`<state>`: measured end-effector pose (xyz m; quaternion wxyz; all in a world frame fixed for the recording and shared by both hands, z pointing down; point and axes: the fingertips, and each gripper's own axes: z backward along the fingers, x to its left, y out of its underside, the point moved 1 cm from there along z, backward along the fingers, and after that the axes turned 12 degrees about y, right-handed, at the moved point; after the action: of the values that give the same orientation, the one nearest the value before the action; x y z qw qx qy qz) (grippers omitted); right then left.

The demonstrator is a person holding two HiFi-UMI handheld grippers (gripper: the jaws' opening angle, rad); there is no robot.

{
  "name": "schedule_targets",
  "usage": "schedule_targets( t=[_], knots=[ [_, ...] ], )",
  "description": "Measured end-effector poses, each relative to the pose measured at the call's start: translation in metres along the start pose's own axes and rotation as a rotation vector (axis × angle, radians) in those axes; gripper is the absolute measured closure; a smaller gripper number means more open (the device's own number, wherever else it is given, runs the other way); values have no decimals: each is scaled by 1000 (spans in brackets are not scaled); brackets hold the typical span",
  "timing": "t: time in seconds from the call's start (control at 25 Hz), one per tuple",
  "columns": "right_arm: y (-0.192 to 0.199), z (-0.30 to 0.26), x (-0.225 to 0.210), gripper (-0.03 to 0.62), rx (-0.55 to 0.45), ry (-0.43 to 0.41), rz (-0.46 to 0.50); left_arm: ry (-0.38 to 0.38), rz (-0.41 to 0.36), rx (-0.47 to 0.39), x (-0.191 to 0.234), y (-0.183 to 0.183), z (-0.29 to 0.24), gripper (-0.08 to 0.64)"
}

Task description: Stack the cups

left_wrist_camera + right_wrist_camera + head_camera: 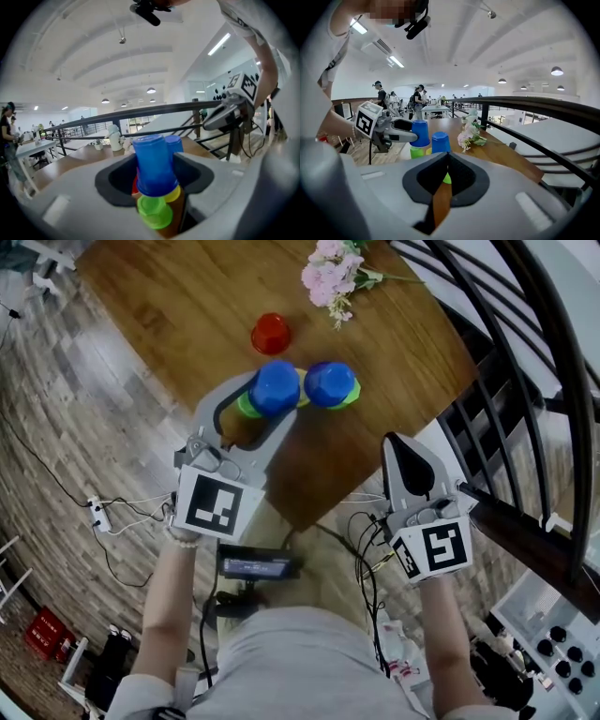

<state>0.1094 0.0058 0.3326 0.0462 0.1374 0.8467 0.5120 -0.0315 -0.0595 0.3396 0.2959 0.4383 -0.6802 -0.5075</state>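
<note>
On the wooden table (187, 306) stand two stacks of upturned cups. My left gripper (267, 407) is shut on the blue cup (275, 387) that tops a green cup (247, 406); in the left gripper view this blue cup (152, 166) fills the space between the jaws above the green cup (154, 212). Beside it stands a second blue cup (329, 382) on a green one, with a yellow cup (175, 192) between the stacks. Farther back, a red cup (271, 334) stands alone. My right gripper (401, 442) is shut and empty, by the table's near right edge.
Pink flowers (330, 273) lie at the table's far side. A dark curved railing (525, 352) runs close along the right. Below the table's near edge are cables, a power strip (97, 514) and a black device (258, 565) on the floor.
</note>
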Motion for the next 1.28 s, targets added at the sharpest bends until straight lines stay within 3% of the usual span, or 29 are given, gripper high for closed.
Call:
schedule_targets(
  t=[0.24,0.88,1.04,1.2,1.28],
  knots=[
    [16,1,7,589,44,-11,-6,3,-53,15,-1,13,-9,322],
    [26,-4,15,589,77,-19,2,53,-13,31,-7,27,-7,280],
    [20,-4,15,589,65,-11,-7,67,20,8,-5,14,10,264],
    [13,-4,12,589,49,12,-17,25,109,21,14,6,35,264],
    [12,-1,8,589,48,30,-21,5,103,47,30,3,42,264]
  ],
)
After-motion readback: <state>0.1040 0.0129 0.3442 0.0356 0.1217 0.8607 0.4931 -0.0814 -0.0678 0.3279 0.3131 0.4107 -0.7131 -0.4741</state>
